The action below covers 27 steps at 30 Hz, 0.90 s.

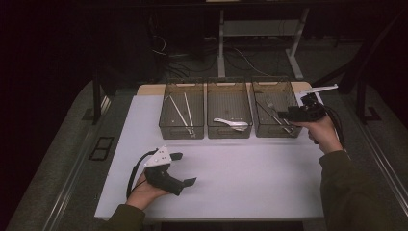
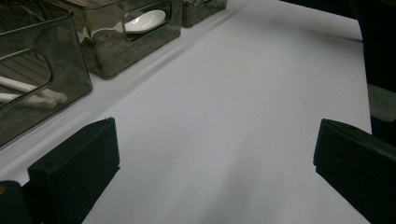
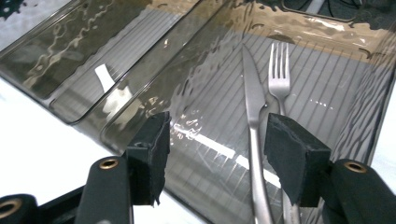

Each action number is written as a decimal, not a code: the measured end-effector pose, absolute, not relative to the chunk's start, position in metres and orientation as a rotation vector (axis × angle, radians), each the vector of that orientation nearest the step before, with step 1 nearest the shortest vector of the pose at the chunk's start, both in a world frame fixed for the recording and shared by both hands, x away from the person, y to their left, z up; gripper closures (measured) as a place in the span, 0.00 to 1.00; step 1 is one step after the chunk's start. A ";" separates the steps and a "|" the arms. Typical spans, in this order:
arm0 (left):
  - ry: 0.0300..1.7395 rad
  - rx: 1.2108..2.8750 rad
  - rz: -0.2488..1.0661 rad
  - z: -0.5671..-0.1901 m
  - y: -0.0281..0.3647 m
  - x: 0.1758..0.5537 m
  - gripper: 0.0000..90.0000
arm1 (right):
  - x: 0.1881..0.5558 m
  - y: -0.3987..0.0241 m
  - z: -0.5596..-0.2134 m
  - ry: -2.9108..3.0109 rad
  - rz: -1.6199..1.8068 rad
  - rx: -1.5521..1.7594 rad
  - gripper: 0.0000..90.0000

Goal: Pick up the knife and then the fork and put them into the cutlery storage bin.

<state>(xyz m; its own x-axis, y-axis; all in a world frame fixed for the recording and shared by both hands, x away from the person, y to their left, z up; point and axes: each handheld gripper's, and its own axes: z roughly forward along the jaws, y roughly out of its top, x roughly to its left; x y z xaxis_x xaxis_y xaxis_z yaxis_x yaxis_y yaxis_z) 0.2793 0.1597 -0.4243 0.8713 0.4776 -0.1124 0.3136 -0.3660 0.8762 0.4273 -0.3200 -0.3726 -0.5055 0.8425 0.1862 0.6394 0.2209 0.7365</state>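
Jaws spread wide on the left gripper (image 1: 184,168), empty, low over bare tabletop (image 1: 250,178), hand underneath. Jaws parted on the right gripper (image 3: 212,158), empty, poised above the right bin (image 1: 272,108) holding knife (image 3: 254,121) and fork (image 3: 279,77).

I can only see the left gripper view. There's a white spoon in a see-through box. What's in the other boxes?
Observer: The right bin holds a metal knife and a fork.
Operator: Is somebody grabbing them?
Observer: Not yet. The right gripper hangs open over that bin, touching neither.
Operator: And the box on the left?
Observer: The left bin holds two white chopsticks.
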 end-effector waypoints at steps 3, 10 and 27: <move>0.579 1.981 0.193 -0.424 0.160 0.279 0.00 | 0.422 -0.320 -0.372 2.242 1.182 1.383 0.44; 0.578 1.984 0.193 -0.425 0.160 0.279 0.00 | 0.403 -0.317 -0.370 2.243 1.257 1.330 0.42; 0.579 1.991 0.198 -0.425 0.162 0.280 0.00 | 0.352 -0.308 -0.379 2.230 1.385 1.202 0.37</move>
<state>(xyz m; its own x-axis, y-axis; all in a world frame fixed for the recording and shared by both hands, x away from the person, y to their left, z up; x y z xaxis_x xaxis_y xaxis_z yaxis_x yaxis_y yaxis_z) 0.2804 0.1622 -0.4254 0.8712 0.4791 -0.1071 0.3134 -0.3749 0.8725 0.3516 -0.3076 -0.3794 -0.6265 0.7537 0.1983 0.5119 0.2062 0.8339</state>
